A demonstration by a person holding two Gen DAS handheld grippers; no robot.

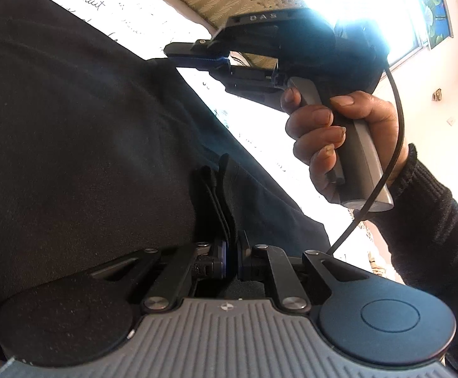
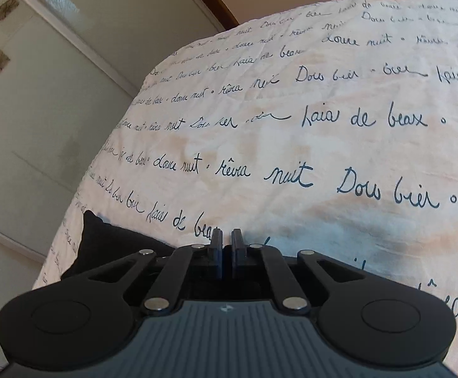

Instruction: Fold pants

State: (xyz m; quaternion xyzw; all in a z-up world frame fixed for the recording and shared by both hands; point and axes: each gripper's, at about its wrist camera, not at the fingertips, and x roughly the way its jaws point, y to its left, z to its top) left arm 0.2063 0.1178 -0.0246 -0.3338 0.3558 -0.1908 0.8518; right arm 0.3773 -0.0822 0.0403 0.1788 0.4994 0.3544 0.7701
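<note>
Black, soft knit fabric filled most of the left wrist view: the black pants (image 1: pixel 81 145) lay spread over the cream bedsheet printed with dark cursive script (image 2: pixel 323 100), and a bunched edge of them rose into the left gripper (image 1: pixel 231 252), whose jaws were pressed together on that thick fold. The right gripper (image 1: pixel 197 60), held by the person's bare hand (image 1: pixel 333 138) on a grey handle, reached toward the far edge of the cloth; its jaws stood nearly together in its own view, and whether they pinched any cloth could not be told, though a black corner of the pants showed just beside and below it at the bed's edge. The likely trouble was an uneven grasp: if the right side held nothing or only one layer, lifting would probably drag the pants askew and crease the fold. The bunched wad in the left jaws might also slip free under tension, being thick and soft.
</note>
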